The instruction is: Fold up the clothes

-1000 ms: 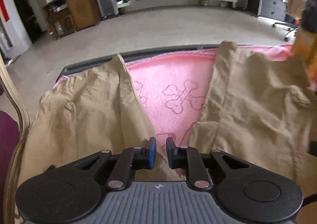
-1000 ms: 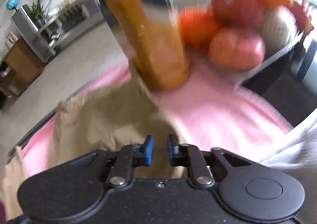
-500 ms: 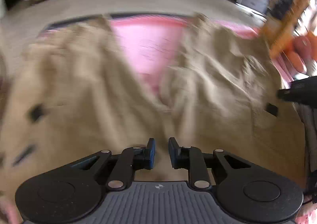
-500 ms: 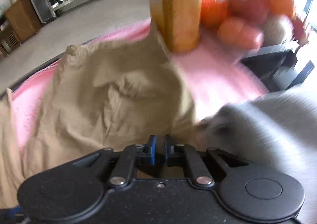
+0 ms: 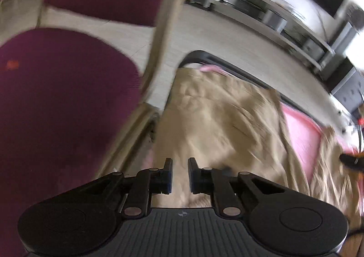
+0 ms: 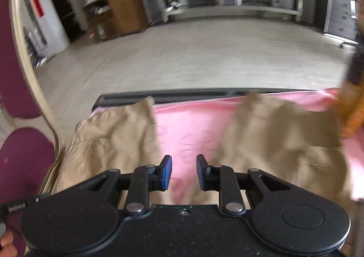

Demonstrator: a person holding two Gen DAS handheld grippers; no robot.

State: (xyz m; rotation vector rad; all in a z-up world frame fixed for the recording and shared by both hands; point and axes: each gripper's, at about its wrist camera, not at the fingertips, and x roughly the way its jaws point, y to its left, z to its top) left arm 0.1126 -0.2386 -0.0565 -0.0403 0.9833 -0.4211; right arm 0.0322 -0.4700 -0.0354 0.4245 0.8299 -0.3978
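Nearest in the left wrist view, the left tool (image 5: pixel 180 176) has its fingers a little apart with tan cloth showing in the gap below them; the frame is smeared, so I cannot tell whether any cloth is caught between them or merely lies underneath. In the right wrist view the right tool (image 6: pixel 183 173) stands with its fingers plainly parted and nothing between them, hovering over the fork where the two legs meet.

Just beyond, the tan trousers (image 6: pixel 118 136) lie on the pink towel (image 6: pixel 188 125) that covers the counter (image 6: pixel 163 96). The legs are spread in a V, one running toward the far left corner, the other (image 6: pixel 279 141) toward the far right, with bare pink between them. So the garment lies open, not folded.

The step in hand looks like bringing one leg across onto the other. To do it well, I judge each tool should take a firm pinch of a single layer at the waist end and at the hem, lift only enough to clear the towel so it is not dragged along, and lay seam on seam before smoothing.

At the far right an orange object (image 6: pixel 352 111) stands just beside the right leg; a sweep there could knock it. A maroon chair (image 5: pixel 63 98) sits off the counter's left side.
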